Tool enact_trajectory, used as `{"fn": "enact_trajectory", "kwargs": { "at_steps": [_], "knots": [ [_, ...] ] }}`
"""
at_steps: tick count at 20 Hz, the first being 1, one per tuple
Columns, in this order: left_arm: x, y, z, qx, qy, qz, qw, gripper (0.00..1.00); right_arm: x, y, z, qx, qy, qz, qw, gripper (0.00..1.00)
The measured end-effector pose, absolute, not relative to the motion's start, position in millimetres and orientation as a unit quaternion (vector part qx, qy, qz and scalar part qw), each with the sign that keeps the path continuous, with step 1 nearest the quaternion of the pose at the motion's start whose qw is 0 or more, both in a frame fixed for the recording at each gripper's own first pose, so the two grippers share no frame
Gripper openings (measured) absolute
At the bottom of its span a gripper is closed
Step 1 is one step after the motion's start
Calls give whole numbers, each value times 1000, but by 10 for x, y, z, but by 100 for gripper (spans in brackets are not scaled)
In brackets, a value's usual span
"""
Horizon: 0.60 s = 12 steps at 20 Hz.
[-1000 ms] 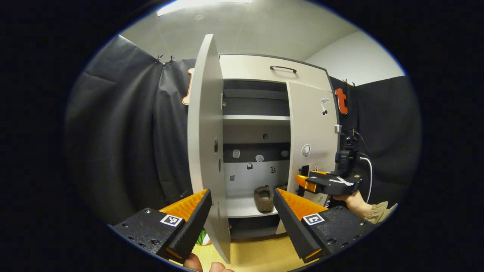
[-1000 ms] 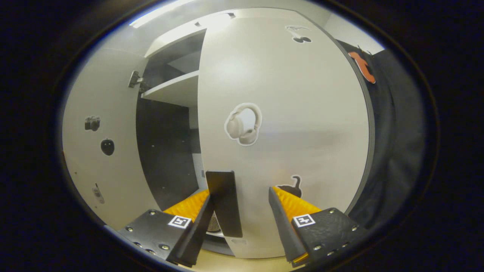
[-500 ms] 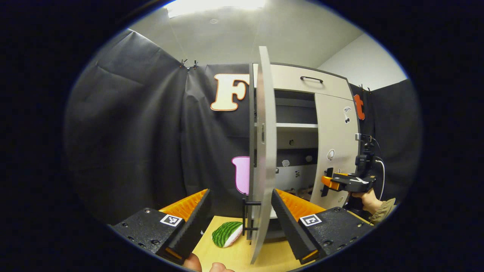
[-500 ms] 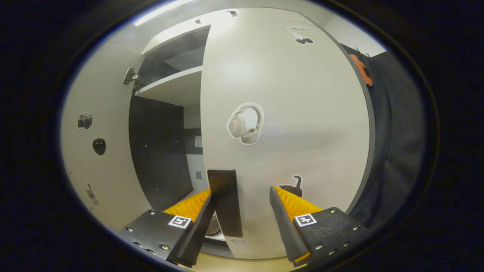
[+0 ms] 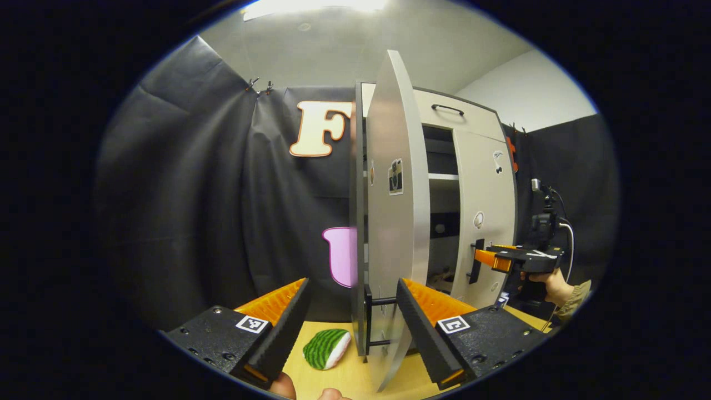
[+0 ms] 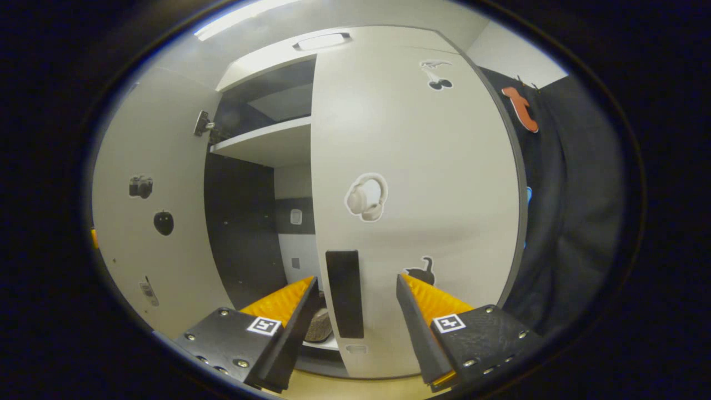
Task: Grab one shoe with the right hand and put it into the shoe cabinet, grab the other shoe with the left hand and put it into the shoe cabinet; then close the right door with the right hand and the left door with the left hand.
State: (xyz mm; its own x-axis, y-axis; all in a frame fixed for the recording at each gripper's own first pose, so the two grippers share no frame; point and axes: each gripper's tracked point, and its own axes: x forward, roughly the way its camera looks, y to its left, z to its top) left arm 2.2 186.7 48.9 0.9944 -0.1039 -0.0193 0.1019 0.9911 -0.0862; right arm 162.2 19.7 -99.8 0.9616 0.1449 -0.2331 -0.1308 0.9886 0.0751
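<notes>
At cabinet front: left gripper (image 5: 350, 316) spread wide, straddling edge of left door (image 5: 391, 233); bar handle (image 5: 369, 322) between fingers, not pinched. Door half swung, edge-on to camera. Right door (image 6: 416, 211) looks nearly shut; right gripper (image 6: 355, 328) spread, grasping nothing, dark handle plate (image 6: 344, 293) between fingers, contact unclear. Shoe (image 6: 319, 326) on lower shelf inside shoe cabinet (image 5: 444, 114); second shoe cannot be made out. Step in hand, judged: closing left door. Technique: push flat on panel near handle, follow hinge arc, keep right gripper clear of closing gap.
</notes>
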Motion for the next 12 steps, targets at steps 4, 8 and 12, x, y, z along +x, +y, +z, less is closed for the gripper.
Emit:
{"fn": "enact_trajectory", "kwargs": {
  "at_steps": [4,8,12],
  "knots": [
    [138,1691,456,-69,9,-76,995,90,1482,90,-887,34,112,66,991,83],
    [219,1247,477,-79,4,-124,989,90,1376,-98,-813,36,110,55,992,83],
    [384,909,460,-73,-2,-141,987,95,1255,-419,-781,32,112,34,993,83]
  ]
}}
